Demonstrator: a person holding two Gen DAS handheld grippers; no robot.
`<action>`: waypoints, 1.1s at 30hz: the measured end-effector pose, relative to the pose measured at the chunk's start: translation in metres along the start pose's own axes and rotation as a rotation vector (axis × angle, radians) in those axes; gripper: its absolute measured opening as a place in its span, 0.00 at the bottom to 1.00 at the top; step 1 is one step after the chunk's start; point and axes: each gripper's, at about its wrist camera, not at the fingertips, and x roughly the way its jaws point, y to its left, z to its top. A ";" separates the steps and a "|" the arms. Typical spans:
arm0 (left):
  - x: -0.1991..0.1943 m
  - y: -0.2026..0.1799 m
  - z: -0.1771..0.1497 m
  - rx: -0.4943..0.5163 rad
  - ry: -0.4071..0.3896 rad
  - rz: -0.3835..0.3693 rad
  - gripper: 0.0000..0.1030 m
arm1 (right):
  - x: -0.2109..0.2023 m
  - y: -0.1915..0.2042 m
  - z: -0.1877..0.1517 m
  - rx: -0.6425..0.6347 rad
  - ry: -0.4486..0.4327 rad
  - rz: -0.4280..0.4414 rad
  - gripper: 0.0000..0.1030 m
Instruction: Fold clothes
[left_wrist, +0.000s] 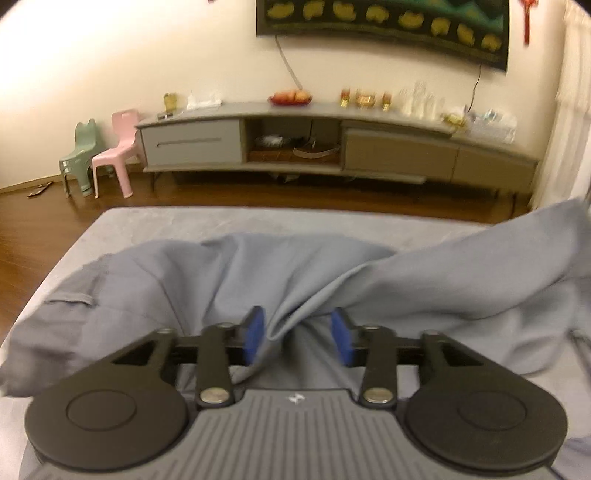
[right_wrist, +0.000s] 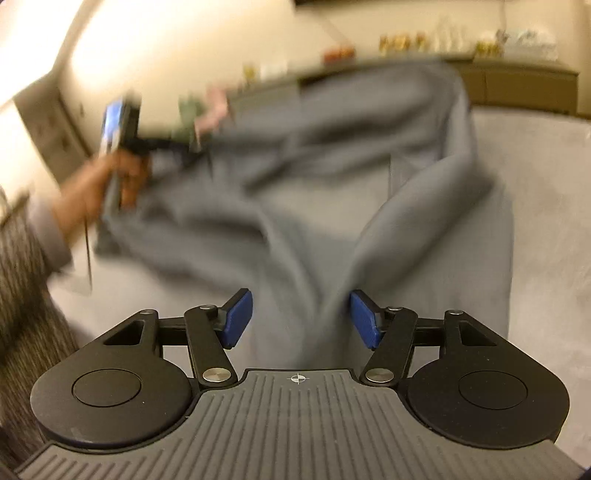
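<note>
The left hand-held gripper stands partly open, a ridge of the grey garment between its pads without being pinched; the right hand-held gripper gapes wider over another fold, gripping nothing. The garment lies rumpled across the grey bed, filling mid-frame. With neither holding, the cloth may slump and lose its fold line. Only the right view shows the person's hand at left; only the left view shows the cabinet sharply.
</note>
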 end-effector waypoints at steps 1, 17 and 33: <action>-0.011 0.001 0.000 -0.021 -0.019 -0.034 0.44 | -0.010 -0.002 0.013 0.033 -0.071 -0.010 0.75; -0.058 -0.006 -0.016 -0.060 -0.109 -0.224 0.58 | 0.141 -0.093 0.123 -0.117 0.082 -0.484 0.00; -0.059 -0.026 -0.038 0.069 -0.082 -0.184 0.60 | 0.099 -0.040 0.036 -0.349 0.117 -0.470 0.82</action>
